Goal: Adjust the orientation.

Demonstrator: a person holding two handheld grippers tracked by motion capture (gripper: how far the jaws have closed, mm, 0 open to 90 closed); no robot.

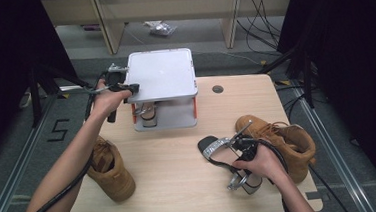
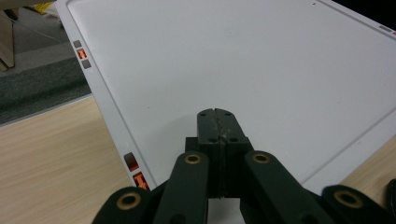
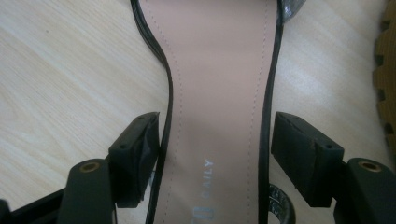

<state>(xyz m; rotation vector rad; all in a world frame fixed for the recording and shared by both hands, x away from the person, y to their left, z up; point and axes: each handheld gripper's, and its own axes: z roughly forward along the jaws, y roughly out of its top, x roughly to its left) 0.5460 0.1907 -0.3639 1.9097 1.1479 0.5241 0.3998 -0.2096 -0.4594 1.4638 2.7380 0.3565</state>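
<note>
A black sandal [image 1: 214, 147] with a silver toe strap lies on the wooden table [image 1: 180, 161] at the front right. My right gripper [image 1: 233, 155] is over its middle. In the right gripper view the jaws stand open on either side of the pink insole [image 3: 215, 70], close to its black edges, and the right gripper [image 3: 215, 140] does not press on it. My left gripper [image 1: 133, 87] is at the left edge of a small rack's white top [image 1: 161, 75]. In the left gripper view the left gripper [image 2: 217, 114] is shut and empty, lying over that white top [image 2: 257, 60].
The rack has orange posts and a lower shelf where another sandal [image 1: 149, 113] sits. One tan boot [image 1: 111, 171] stands at the table's front left. Its mate [image 1: 278, 135] lies just right of the black sandal, its sole [image 3: 387, 70] near my right jaw.
</note>
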